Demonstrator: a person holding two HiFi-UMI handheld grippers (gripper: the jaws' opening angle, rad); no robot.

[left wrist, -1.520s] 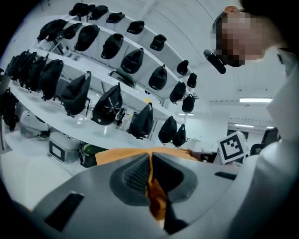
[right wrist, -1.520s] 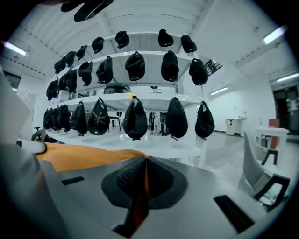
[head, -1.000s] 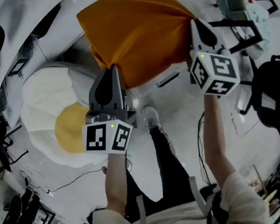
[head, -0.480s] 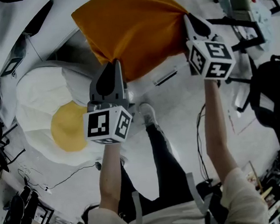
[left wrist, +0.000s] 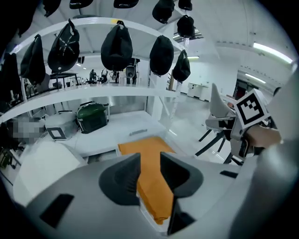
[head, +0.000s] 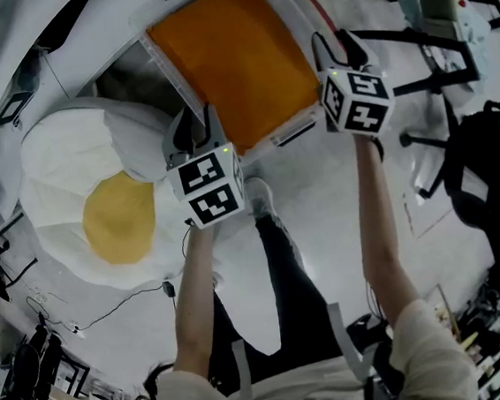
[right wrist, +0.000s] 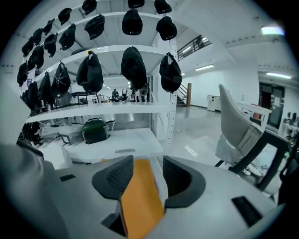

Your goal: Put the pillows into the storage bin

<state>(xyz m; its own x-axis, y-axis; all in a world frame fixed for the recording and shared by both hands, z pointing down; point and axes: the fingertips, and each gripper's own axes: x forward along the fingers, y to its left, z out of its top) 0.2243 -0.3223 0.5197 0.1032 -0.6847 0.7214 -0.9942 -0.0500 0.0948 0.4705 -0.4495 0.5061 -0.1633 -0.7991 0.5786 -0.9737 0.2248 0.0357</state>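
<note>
Orange pillow (head: 236, 63) just dropped into storage bin (head: 289, 135), fingers (left wrist: 119, 177) of left gripper (head: 195, 125) and right gripper (head: 333, 46) newly parted, empty; fried-egg pillow (head: 90, 202) next.

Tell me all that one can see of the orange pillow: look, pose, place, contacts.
The orange pillow is a plain, smooth fabric rectangle that looks soft. It lies flat inside the clear bin, filling nearly all of it and reaching its walls. The left gripper and right gripper stand at its near corners; their jaws have just been opening, with orange cloth between them but not pinched.
</note>
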